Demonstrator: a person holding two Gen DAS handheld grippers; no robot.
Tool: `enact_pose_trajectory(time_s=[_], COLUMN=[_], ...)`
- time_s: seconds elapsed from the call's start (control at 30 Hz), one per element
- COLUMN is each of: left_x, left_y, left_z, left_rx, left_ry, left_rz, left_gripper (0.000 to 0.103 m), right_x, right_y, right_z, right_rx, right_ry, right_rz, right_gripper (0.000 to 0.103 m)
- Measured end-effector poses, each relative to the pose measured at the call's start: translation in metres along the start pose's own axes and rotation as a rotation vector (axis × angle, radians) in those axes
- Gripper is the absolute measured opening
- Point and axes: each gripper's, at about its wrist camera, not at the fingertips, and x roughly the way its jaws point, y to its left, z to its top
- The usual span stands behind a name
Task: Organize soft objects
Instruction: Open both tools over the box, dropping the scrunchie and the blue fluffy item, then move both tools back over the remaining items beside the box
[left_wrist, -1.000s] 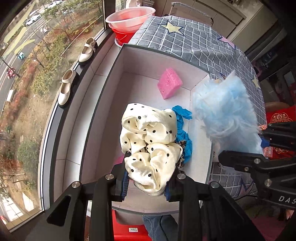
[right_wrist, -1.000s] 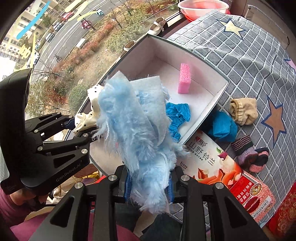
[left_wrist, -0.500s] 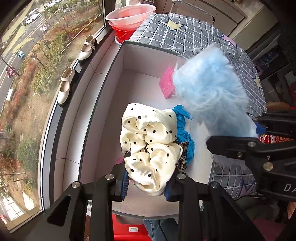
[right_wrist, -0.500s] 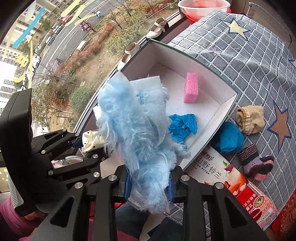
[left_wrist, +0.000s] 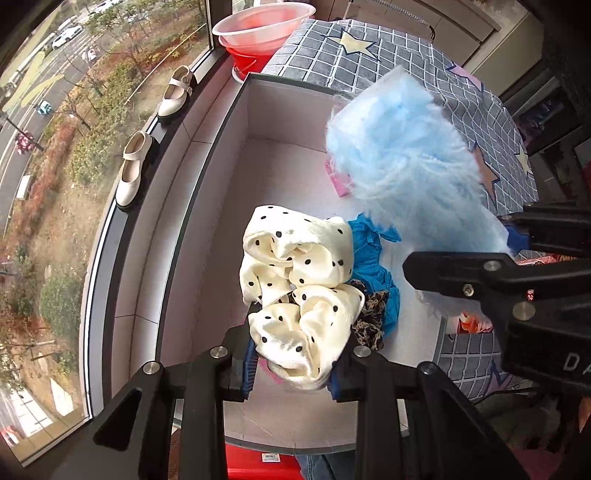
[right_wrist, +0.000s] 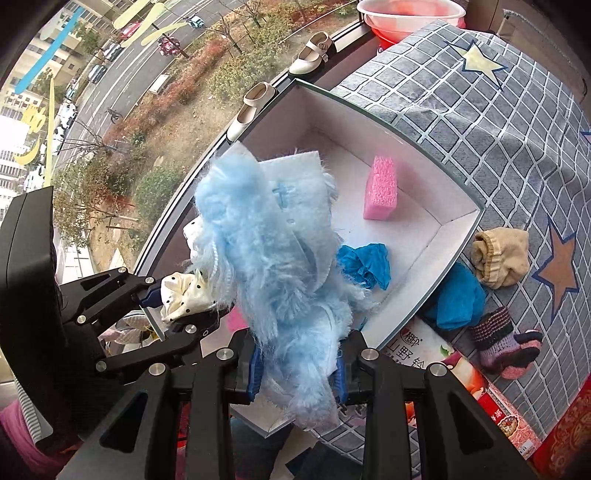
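My left gripper (left_wrist: 291, 369) is shut on a cream scrunchie with black dots (left_wrist: 299, 280), held above the near end of the white box (left_wrist: 221, 177). My right gripper (right_wrist: 297, 369) is shut on a fluffy light-blue cloth (right_wrist: 269, 251), which hangs over the box's near right side; the same fluffy cloth (left_wrist: 402, 155) covers most of the pink sponge (left_wrist: 338, 182) in the left wrist view. Inside the box lie the pink sponge (right_wrist: 380, 194), a blue cloth (right_wrist: 365, 264) and a leopard-print piece (left_wrist: 369, 321).
On the grey star-patterned cover (right_wrist: 498, 122) beside the box lie a beige sock (right_wrist: 498, 254), a blue bundle (right_wrist: 458, 299), a striped knit sock (right_wrist: 506, 339) and a printed carton (right_wrist: 461, 376). A pink basin (left_wrist: 262, 26) stands beyond. Two cream shoes (left_wrist: 133, 170) rest on the window ledge.
The right gripper with the fluffy blue cloth has shifted leftward from beside the box to over it, now hiding most of the pink sponge in the left wrist view. The left gripper has stayed still.
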Motion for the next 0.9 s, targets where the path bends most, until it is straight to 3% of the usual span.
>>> enact_pose_trajectory(time_s=[0.13, 0.17, 0.23, 0.3, 0.33, 0.37, 0.43, 0.53, 0.6, 0.73, 0.83, 0.9], left_x=[0.002, 0.002, 0.002, -0.001, -0.002, -0.003, -0.004, -0.008, -0.010, -0.012, -0.015, -0.017], left_y=[-0.001, -0.001, -0.002, -0.004, -0.004, -0.004, -0.004, -0.002, -0.001, -0.003, -0.008, -0.012], left_z=[0.001, 0.001, 0.001, 0.000, 0.000, 0.000, -0.001, 0.000, 0.002, 0.006, 0.009, 0.010], left_rx=[0.006, 0.010, 0.017, 0.022, 0.023, 0.022, 0.019, -0.001, -0.015, -0.015, -0.004, -0.002], left_ry=[0.002, 0.001, -0.006, -0.022, -0.028, -0.032, -0.048, -0.077, -0.084, -0.072, -0.075, -0.075], left_rz=[0.008, 0.013, 0.019, 0.035, 0.040, 0.050, 0.068, 0.075, 0.081, 0.094, 0.109, 0.103], left_gripper=[0.032, 0.036, 0.050, 0.071, 0.075, 0.081, 0.081, 0.087, 0.102, 0.103, 0.103, 0.103], right_x=[0.003, 0.003, 0.002, 0.002, 0.002, 0.002, 0.000, -0.004, -0.006, -0.011, -0.019, -0.025], right_y=[-0.002, -0.002, -0.002, -0.002, -0.003, -0.004, -0.004, -0.005, -0.007, -0.017, -0.030, -0.037], right_z=[0.007, 0.008, 0.009, 0.010, 0.010, 0.011, 0.011, 0.011, 0.010, 0.008, 0.003, -0.001], right_rx=[0.002, 0.002, 0.000, 0.003, 0.007, 0.011, 0.014, 0.019, 0.031, 0.082, 0.137, 0.163], right_ry=[0.002, 0.001, -0.001, 0.002, 0.003, 0.003, -0.004, -0.011, -0.017, -0.005, 0.003, -0.006], right_rz=[-0.006, -0.008, -0.010, -0.008, -0.004, -0.001, -0.001, -0.012, -0.023, -0.022, 0.037, 0.055], right_gripper=[0.031, 0.031, 0.032, 0.032, 0.037, 0.052, 0.068, 0.083, 0.084, 0.084, 0.085, 0.102])
